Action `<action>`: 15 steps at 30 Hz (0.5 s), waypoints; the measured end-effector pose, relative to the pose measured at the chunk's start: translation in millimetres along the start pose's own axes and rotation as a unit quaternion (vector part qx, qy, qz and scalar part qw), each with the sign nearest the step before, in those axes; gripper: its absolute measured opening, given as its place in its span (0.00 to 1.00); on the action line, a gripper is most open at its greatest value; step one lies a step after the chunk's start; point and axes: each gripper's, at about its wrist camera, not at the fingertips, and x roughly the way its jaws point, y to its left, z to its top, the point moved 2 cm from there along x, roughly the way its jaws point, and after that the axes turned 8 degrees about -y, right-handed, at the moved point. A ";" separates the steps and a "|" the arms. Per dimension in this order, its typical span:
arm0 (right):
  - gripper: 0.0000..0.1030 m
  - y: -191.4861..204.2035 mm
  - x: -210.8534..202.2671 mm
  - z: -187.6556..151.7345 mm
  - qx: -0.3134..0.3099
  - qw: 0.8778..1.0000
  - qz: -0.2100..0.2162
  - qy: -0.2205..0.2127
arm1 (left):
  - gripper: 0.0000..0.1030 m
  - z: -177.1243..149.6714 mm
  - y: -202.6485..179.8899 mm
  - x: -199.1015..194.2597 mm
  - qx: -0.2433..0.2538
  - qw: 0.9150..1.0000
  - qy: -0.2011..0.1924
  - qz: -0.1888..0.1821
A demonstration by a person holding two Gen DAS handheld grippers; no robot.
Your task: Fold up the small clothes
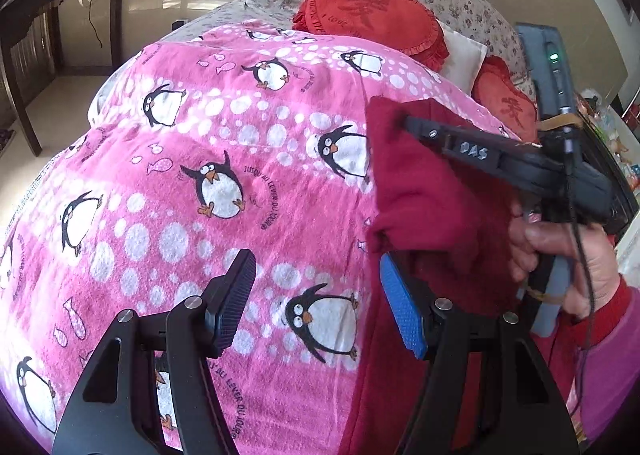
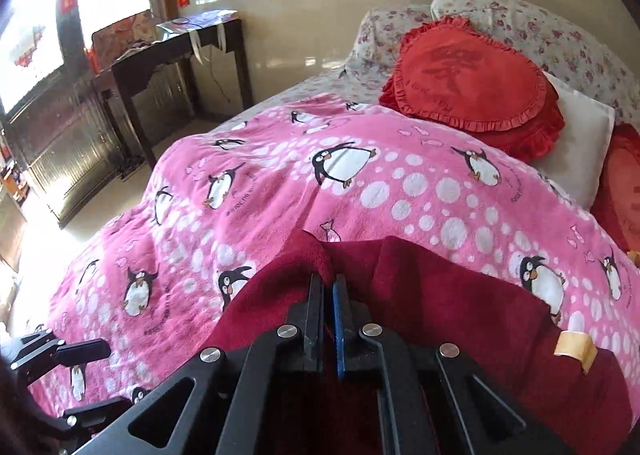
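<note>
A dark red garment point(image 1: 424, 191) lies on the pink penguin blanket point(image 1: 224, 143) at the right of the left wrist view. My left gripper point(image 1: 316, 303) is open and empty above the blanket, its blue pad beside the garment's left edge. My right gripper point(image 1: 404, 123) is shut on an edge of the garment and lifts it into a fold. In the right wrist view the shut right gripper point(image 2: 329, 283) pinches the red garment point(image 2: 440, 295), which drapes over the blanket point(image 2: 360, 183). A tan tag point(image 2: 574, 345) shows on the garment.
Red heart cushions point(image 2: 472, 83) and floral pillows point(image 2: 520, 19) lie at the head of the bed. A white pillow point(image 2: 580, 135) sits beside them. A dark wooden desk point(image 2: 172, 55) stands by the wall at the left. The bed edge drops off to the floor at the left.
</note>
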 end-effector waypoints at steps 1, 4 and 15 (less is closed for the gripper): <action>0.03 4.3 8.9 -3.1 0.004 1.000 0.005 0.006 | 0.63 2.4 -4.1 -2.2 0.002 1.000 -0.004 -0.003; 0.17 3.9 -3.6 -10.6 0.034 0.999 0.033 0.004 | 0.63 8.2 -18.3 -9.3 0.017 1.000 -0.020 -0.011; 0.42 -128.9 -176.3 -111.3 0.051 0.980 -0.191 0.026 | 0.63 8.4 -58.8 22.4 0.073 0.997 -0.009 -0.012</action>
